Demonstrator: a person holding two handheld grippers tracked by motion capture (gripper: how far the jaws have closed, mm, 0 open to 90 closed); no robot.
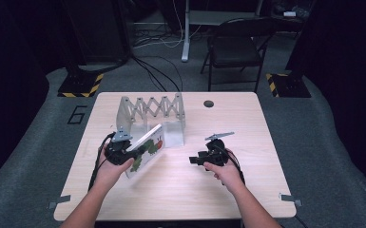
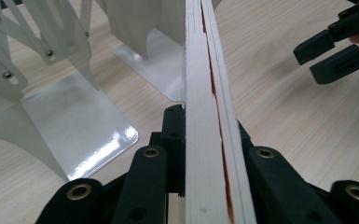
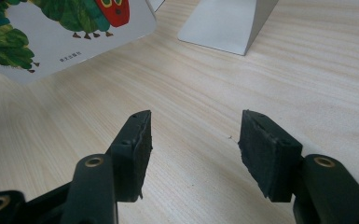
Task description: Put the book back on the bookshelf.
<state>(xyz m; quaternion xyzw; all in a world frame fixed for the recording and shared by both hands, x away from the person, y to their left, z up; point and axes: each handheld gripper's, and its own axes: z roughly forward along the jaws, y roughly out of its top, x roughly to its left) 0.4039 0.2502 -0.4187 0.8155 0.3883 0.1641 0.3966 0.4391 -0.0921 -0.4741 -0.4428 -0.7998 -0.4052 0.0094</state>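
High view: my left hand (image 1: 108, 166) reaches in over the worktop (image 1: 180, 199), its left gripper (image 1: 123, 151) clamped on a picture book (image 1: 147, 147) held tilted on edge just before the white rack (image 1: 153, 110). Its jaws pinch the book's edge between them. My right gripper (image 3: 193, 140) hovers nearby, jaws parted and empty.
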